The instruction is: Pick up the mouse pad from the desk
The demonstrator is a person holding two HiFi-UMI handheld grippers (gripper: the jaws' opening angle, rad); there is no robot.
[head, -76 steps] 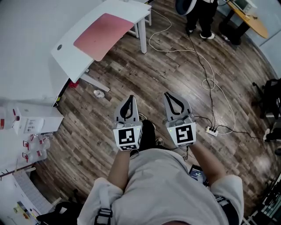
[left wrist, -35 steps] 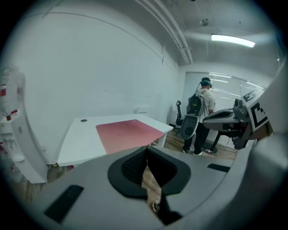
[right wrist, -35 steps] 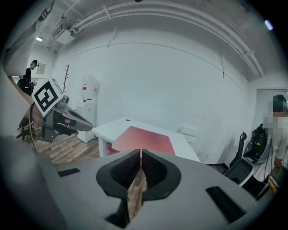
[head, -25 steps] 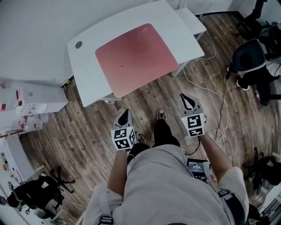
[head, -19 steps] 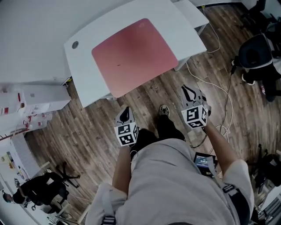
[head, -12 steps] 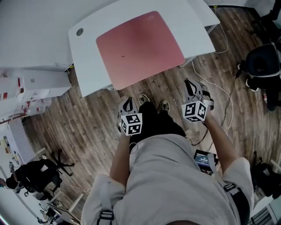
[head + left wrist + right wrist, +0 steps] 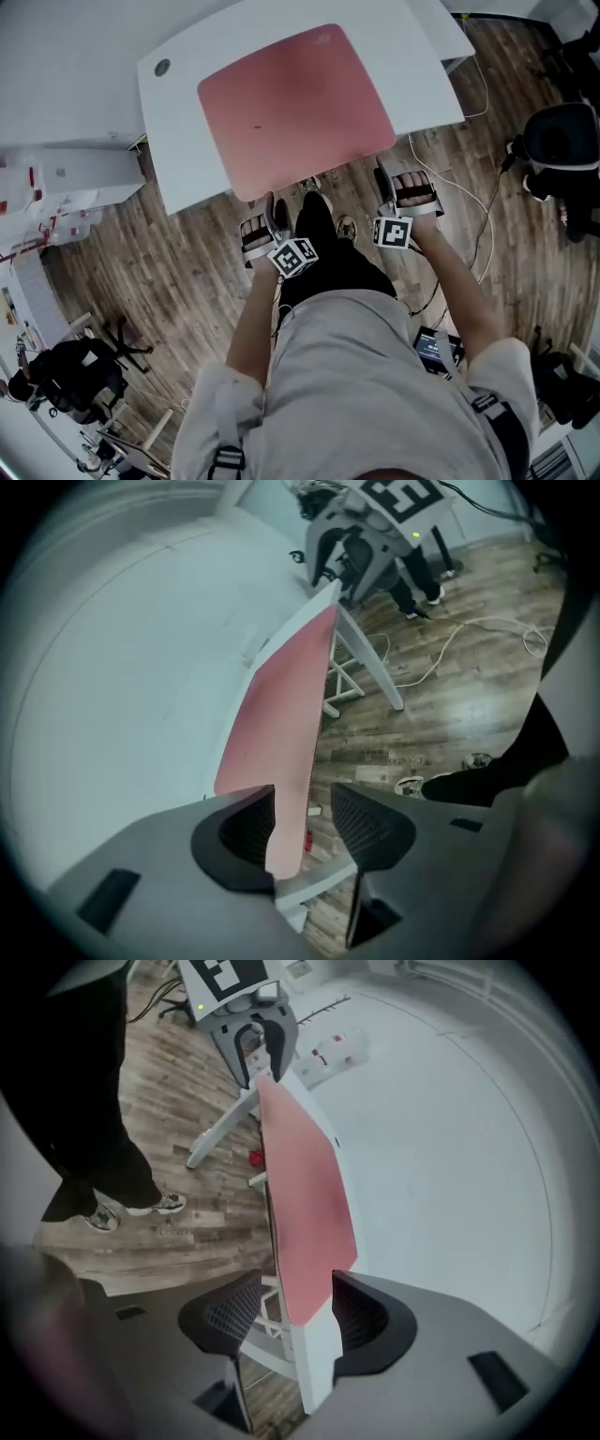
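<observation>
Head view, white desk [image 7: 178,122], wood floor [image 7: 169,272], mouse pad [image 7: 295,103], L gripper [image 7: 265,214], R gripper [image 7: 398,178], both jaws just spread, pad edge between.

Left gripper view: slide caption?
Left gripper, jaws just opening, straddles the mouse pad corner at the desk edge.

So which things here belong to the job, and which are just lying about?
Job: flat pink rectangular mouse pad; white desk under it; left gripper and right gripper, jaws just opened, astride the pad's near edge.
Lying about: white floor cable; black office chair; white boxes.
</observation>
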